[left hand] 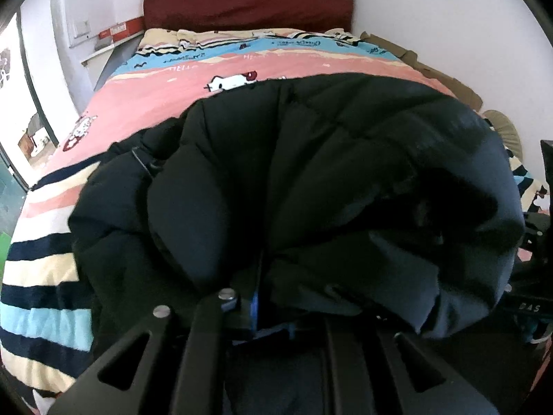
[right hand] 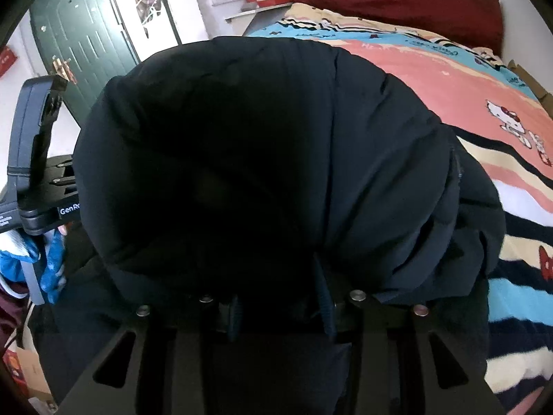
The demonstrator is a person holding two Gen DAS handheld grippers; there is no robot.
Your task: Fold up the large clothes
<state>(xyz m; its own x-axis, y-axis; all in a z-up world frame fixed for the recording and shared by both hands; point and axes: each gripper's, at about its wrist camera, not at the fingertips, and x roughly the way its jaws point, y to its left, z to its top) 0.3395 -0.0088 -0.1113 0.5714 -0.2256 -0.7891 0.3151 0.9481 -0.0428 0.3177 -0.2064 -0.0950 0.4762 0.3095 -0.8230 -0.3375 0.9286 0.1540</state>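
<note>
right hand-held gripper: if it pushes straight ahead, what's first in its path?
The puffy black quilted jacket, bunched right at the right hand-held gripper and filling its view. Beyond it probably the striped cartoon-print bedspread; depth unclear.

left tool (left hand: pixel 273 314): fingers buried in fabric, clamped | right tool (right hand: pixel 280 314): fingers pinching fabric, clamped

black padded coat (left hand: pixel 311 180) bulging right before both tongs, bare bedspread (left hand: pixel 145 110) beyond, headboard (left hand: pixel 249 0) closing far end

white walls (left hand: pixel 432 7), dark red headboard (left hand: pixel 247 0), striped cartoon bedspread (left hand: pixel 138 103), green door (right hand: pixel 86 31) at left.
</note>
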